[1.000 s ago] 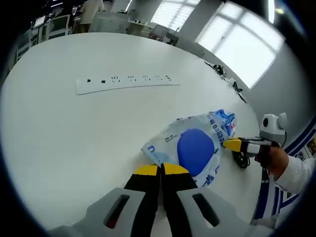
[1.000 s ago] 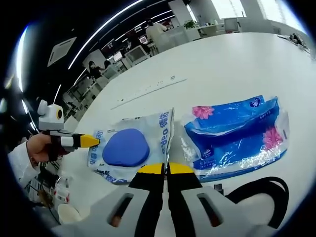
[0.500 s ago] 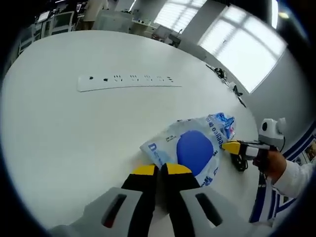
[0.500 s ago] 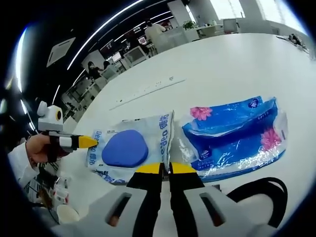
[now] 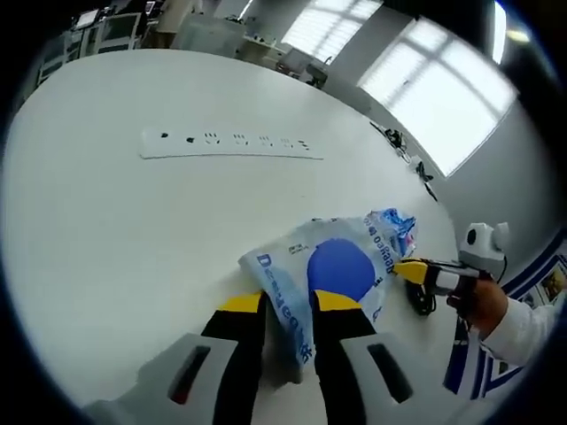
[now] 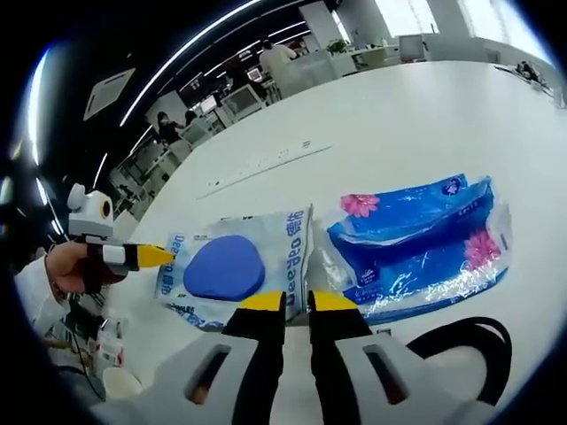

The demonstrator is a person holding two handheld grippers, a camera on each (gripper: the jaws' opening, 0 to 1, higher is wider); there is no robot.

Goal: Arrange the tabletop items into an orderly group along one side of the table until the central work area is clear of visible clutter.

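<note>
i have the left gripper [image 5: 288, 303] spread around the near edge of the white pouch with the blue pad [image 5: 332, 270], at twelve o'clock. the right gripper [image 6: 287, 301] is parted slightly, empty, the blue tissue pack [image 6: 416, 243] at two o'clock. the film looks light, soft and slippery, so i'd pinch its flat edge.

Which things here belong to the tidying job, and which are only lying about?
Belong to the job:
- bag with the blue pad, between the left tongs
- blue tissue pack
- power strip
- right tongs, open

Lying about:
- black cable
- desks and chairs beyond the table
</note>
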